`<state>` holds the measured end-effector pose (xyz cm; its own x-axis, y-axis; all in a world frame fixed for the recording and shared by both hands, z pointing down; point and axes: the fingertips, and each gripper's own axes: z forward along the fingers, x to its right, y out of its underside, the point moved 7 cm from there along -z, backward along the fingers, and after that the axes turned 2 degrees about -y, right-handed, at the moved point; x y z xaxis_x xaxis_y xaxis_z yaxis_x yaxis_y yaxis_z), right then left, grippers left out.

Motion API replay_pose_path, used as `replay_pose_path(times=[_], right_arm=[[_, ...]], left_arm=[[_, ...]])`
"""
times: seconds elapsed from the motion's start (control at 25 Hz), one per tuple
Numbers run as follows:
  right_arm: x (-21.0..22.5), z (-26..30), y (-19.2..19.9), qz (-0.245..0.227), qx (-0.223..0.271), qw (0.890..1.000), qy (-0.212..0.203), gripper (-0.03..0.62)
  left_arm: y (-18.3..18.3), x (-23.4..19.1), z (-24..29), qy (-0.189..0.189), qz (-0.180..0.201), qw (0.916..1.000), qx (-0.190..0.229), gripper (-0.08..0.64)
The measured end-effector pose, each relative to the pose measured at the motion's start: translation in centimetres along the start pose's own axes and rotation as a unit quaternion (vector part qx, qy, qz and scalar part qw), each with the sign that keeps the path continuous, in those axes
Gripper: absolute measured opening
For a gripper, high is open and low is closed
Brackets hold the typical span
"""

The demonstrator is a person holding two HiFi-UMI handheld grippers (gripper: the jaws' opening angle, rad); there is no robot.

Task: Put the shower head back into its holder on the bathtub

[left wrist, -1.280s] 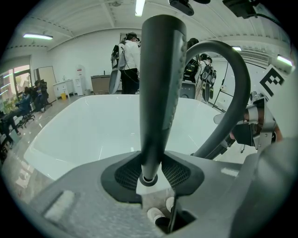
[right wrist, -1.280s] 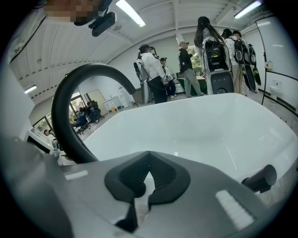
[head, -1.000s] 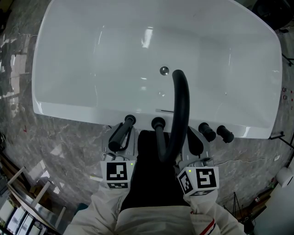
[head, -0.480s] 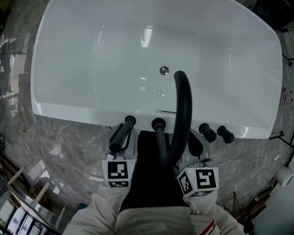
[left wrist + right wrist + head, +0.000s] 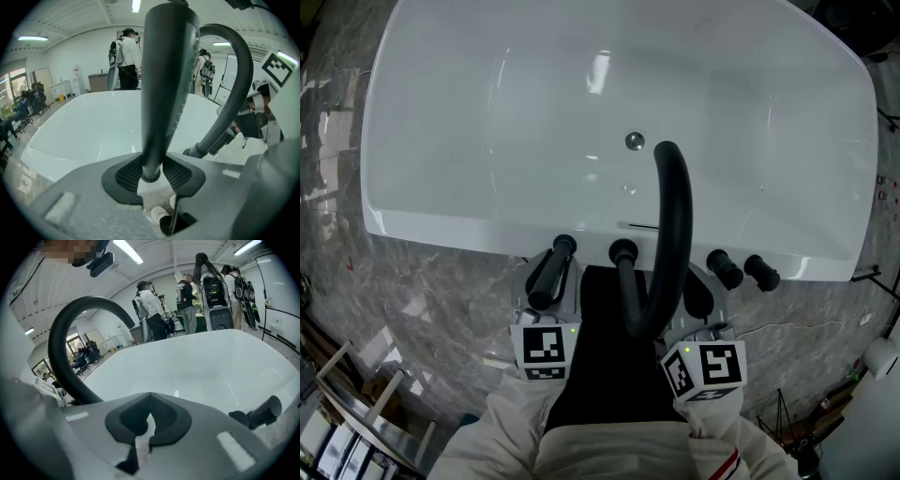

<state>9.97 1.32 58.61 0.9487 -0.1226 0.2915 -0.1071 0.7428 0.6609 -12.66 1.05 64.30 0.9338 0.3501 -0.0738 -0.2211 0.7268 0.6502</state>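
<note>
Shower head (image 5: 548,272) (black, slim wand), lower centre-left of head view at white bathtub (image 5: 441,223) rim, pinched by L hand-held gripper (image 5: 151,174). R hand-held gripper (image 5: 147,420) is pressed together, empty. Best approach, imo: grip firm, line up w/ holder, lower slowly.

The left claw (image 5: 152,171) points forward and down, with both pads closed on the handle of the shower head (image 5: 164,84). Near it on the right, the right claw (image 5: 149,412) tilts the same way, its jaw tips together and nothing between them. Behind the claws, the white-sleeved left forearm (image 5: 511,422) and right forearm (image 5: 727,441) run side by side.
</note>
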Motion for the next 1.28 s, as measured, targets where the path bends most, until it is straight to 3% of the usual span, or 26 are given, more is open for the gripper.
replay_pose_path(times=[0.8, 1.28], right_arm=[[0.02, 0.28, 0.03, 0.002, -0.002, 1.000, -0.006, 0.006], [0.02, -0.33, 0.18, 0.001, 0.000, 1.000, -0.009, 0.006]], left_arm=[[-0.05, 0.58, 0.26, -0.033, 0.041, 0.9986, -0.009, 0.144], [0.41, 0.45, -0.12, -0.039, 0.028, 0.9987, -0.017, 0.169]])
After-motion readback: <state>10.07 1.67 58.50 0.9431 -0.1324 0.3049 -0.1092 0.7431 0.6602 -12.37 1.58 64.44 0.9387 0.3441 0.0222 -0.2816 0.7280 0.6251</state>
